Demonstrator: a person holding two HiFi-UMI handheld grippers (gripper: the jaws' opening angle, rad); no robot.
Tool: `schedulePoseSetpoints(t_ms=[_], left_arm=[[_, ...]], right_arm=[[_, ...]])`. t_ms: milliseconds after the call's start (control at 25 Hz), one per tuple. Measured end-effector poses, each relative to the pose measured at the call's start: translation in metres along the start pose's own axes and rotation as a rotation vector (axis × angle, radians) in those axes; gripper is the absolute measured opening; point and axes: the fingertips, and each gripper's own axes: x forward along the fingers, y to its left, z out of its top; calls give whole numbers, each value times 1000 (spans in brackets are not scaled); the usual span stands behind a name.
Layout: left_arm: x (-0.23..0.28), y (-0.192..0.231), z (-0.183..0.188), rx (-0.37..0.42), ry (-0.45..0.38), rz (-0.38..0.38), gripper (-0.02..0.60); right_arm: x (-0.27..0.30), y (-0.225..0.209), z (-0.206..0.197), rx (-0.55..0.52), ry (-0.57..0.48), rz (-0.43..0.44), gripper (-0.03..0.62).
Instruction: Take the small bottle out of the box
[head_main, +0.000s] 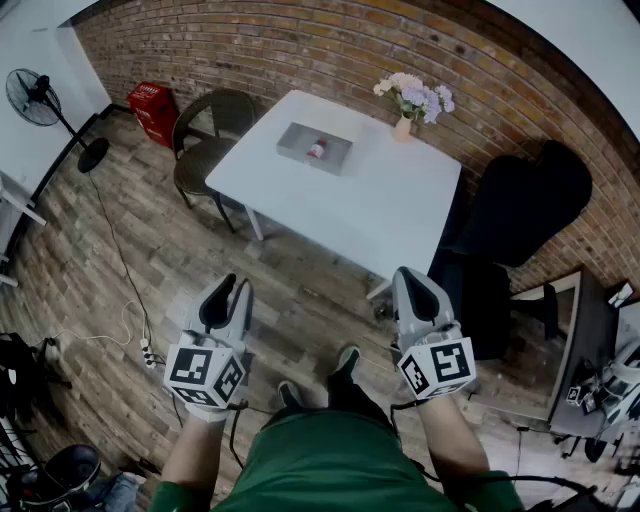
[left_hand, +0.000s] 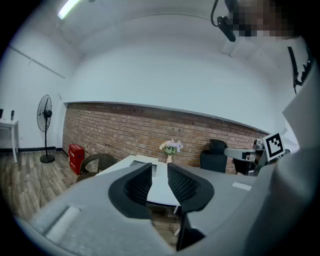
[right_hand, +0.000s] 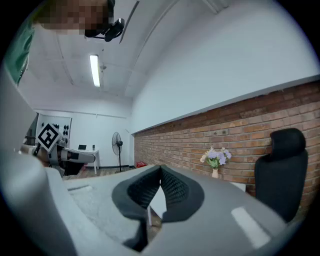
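Note:
On the white table (head_main: 380, 205) far ahead stands a grey open box (head_main: 300, 140), and the small bottle (head_main: 318, 150) with red on it lies inside. Both grippers hover over the wooden floor, well short of the table. My left gripper (head_main: 224, 292) (left_hand: 159, 167) has its jaws almost together, leaving only a thin gap with nothing in it. The jaw tips of my right gripper (head_main: 418, 285) (right_hand: 160, 170) meet, and it holds nothing. In both gripper views the table shows beyond the jaws.
A vase of flowers (head_main: 405, 118) (left_hand: 171, 147) (right_hand: 215, 156) stands at the table's far edge by the brick wall. A wicker chair (head_main: 205, 135) is at the left end, a black office chair (head_main: 515, 215) at the right. A red crate (head_main: 153, 108) and a fan (head_main: 40, 100) stand far left.

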Motion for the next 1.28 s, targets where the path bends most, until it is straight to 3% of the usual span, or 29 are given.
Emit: schedulePoseSetpoints(t_ms=[120,440,760,1040,1280], left_arm=[[-24,25,-1,27,-11,8,106],[-82,53,-7,7,-38,11,106],[-120,85,30,122,-113,57,106],[-102,101,32,66,-110,105,106],[-71,140,51,105,-106,189,104]], right_arm=[[-7,29,-1,-10,-1,-17,-2],[-12,85,-1,20,-10,-15,-2],[3,112,18,42,-58,-9,-2],[49,98,16,78,-43,34,-1],[115,93,11,124,-48,94,-2]])
